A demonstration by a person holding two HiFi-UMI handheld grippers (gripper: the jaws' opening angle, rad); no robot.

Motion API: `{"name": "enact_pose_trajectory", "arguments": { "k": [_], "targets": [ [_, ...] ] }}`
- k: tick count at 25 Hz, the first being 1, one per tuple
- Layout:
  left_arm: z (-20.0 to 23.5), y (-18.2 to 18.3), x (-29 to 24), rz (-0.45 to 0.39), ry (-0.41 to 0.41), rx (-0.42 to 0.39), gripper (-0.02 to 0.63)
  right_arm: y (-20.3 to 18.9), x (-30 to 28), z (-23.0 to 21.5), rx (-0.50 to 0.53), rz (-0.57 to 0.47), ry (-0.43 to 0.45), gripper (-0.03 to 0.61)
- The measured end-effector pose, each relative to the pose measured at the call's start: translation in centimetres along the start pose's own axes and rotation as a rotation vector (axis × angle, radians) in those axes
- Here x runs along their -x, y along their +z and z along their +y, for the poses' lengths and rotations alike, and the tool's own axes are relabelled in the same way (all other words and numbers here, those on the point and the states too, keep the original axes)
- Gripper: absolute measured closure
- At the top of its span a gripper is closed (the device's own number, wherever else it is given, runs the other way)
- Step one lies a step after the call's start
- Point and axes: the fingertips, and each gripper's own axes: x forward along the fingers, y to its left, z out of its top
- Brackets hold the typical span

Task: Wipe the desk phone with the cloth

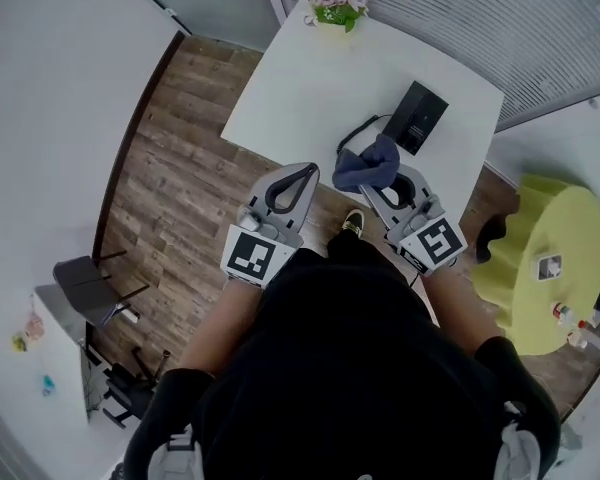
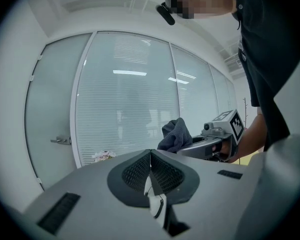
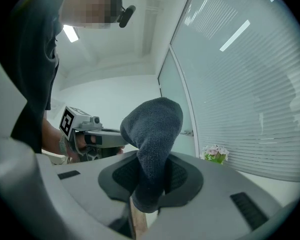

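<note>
A black desk phone (image 1: pixel 417 118) lies on the white table (image 1: pixel 310 88), its cord curling toward the near edge. My right gripper (image 1: pixel 378 181) is held in the air at the table's near edge, just short of the phone, and is shut on a dark blue cloth (image 1: pixel 368 164). The cloth (image 3: pixel 153 134) stands bunched up out of the closed jaws in the right gripper view. My left gripper (image 1: pixel 296 175) hovers beside it, over the floor next to the table edge, shut and holding nothing. From the left gripper view the cloth (image 2: pixel 174 135) shows to the right.
A pot of pink flowers (image 1: pixel 335 4) stands at the table's far corner. A yellow round stool (image 1: pixel 555 258) sits to the right. A dark chair (image 1: pixel 88 286) stands on the wooden floor (image 1: pixel 170 188) at the left. Glass walls with blinds (image 1: pixel 460 18) run behind the table.
</note>
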Motion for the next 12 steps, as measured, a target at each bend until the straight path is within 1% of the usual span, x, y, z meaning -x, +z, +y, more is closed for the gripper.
{"name": "enact_pose_trajectory", "arguments": {
  "k": [5,12],
  "targets": [
    [-0.7,0.7,-4.5,0.010,-0.079,-0.021,0.603,-0.8,2.0,-4.5,-0.031,0.012,-0.105,0.492],
    [-1.1,0.8,-9.9,0.030,-0.217,-0.046,0.603,-2.1,3.8,-8.6,-0.074,0.038,-0.245,0.492]
  ]
}}
